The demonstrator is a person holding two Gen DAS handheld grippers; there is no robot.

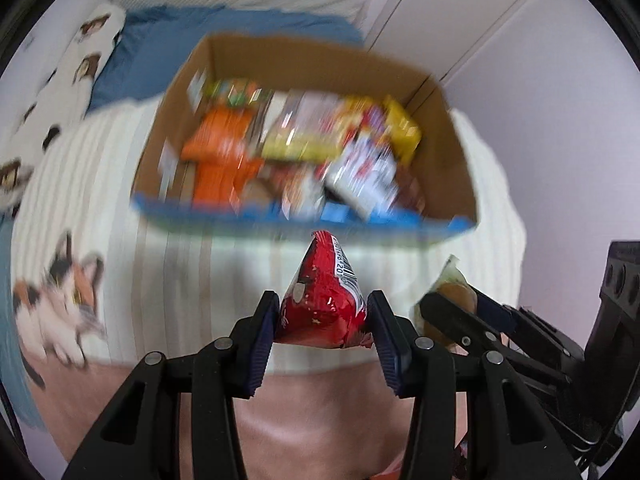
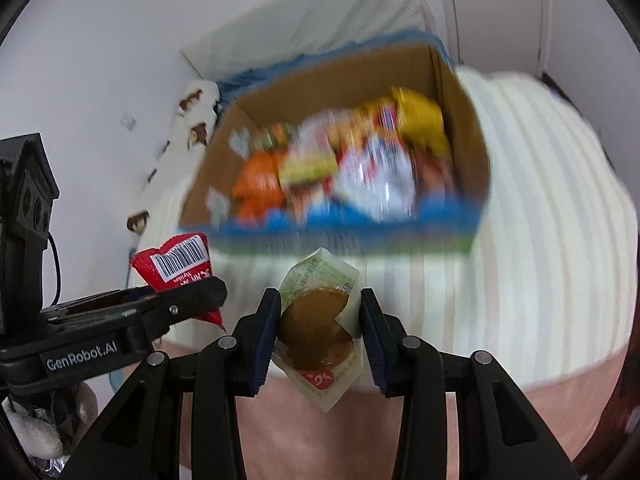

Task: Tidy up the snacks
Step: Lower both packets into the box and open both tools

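Left wrist view: the left gripper (image 1: 323, 316) is pinching a red snack bag (image 1: 324, 304), and the right gripper (image 2: 320, 326) is pinching a brown cake packet (image 2: 318, 332), both near the snack box (image 1: 452, 152) on the bed (image 1: 100, 184)

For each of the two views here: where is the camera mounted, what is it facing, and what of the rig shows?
Left wrist: on the left gripper, angled down at the cardboard box; its fingers clamp a red snack packet; the right gripper shows at right.
Right wrist: on the right gripper, facing the same box; holds a clear-wrapped brown pastry; left gripper at left.
Shared: box, both snacks, both grippers.
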